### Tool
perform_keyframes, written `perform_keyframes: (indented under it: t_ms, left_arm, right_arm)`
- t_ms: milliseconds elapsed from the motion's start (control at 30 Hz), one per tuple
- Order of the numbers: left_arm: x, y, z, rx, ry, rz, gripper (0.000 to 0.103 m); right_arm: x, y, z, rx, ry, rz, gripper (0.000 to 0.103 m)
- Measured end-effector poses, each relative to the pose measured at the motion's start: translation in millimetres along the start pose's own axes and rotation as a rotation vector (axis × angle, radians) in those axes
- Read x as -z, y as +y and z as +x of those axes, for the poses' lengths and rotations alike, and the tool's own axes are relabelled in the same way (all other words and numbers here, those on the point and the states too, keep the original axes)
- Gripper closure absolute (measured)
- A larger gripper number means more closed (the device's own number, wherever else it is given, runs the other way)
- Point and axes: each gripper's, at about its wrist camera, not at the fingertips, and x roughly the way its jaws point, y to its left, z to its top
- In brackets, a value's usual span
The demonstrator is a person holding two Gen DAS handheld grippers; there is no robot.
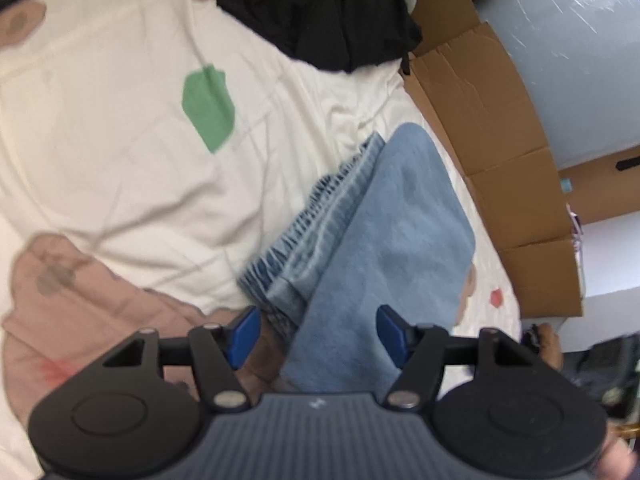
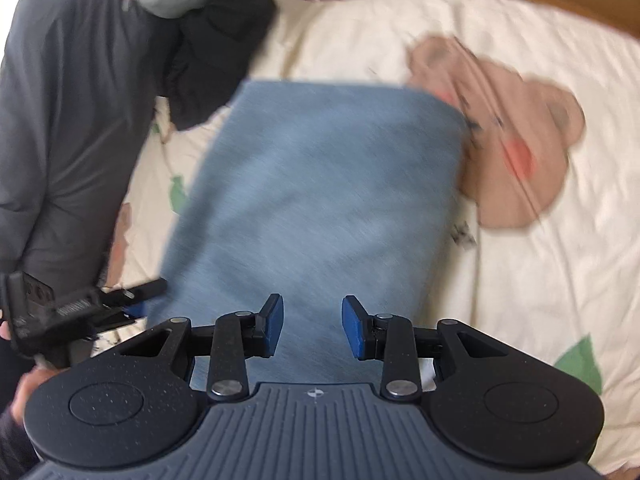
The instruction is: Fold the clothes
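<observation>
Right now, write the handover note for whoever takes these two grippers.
Left gripper: open, nothing held, above the near end of the folded jeans.
Right gripper: open, empty, over the jeans from the other side.
Things: the light blue jeans lie folded in a flat stack on the cream bear-print bedspread, hems showing along one edge. A heap of dark clothes sits at the far end of the bed, beside the cardboard boxes.
Done: jeans look folded and released.
Left: likely the dark heap; tidy the jeans stack if needed.
</observation>
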Motion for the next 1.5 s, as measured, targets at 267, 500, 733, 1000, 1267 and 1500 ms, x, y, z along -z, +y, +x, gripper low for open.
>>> perform_keyframes:
  t_ms: [267,500,733,1000,1267,1500]
  left_arm:
    - [-1,-6,4,-0.011,0.044,0.047,0.080]
    - [-7,-1,2,-0.035,0.038,0.073,0.081]
    - [-6,-5,-2,-0.095,0.038,0.125,0.075]
    - [-10,-14,-5,-0.142,0.047,0.220,0.080]
    - [-9,-7,1,-0.155,0.053,0.218,0.080]
    - [-8,-9,-1,-0.159,0.049,0.241,0.080]
  right_arm:
    - [35,-40,31,-0.073,-0.082,0.156,0.081]
    - [71,-41,51,-0.145,-0.018,0.225,0.098]
    - [71,-41,41,-0.177,-0.022,0.245,0.100]
    - [65,-71,32,-0.191,-0.167,0.331,0.096]
    - [93,-80,62,-0.355,-0.113,0.328,0.099]
    - [102,-67,52,-0.400,-0.083,0.274,0.101]
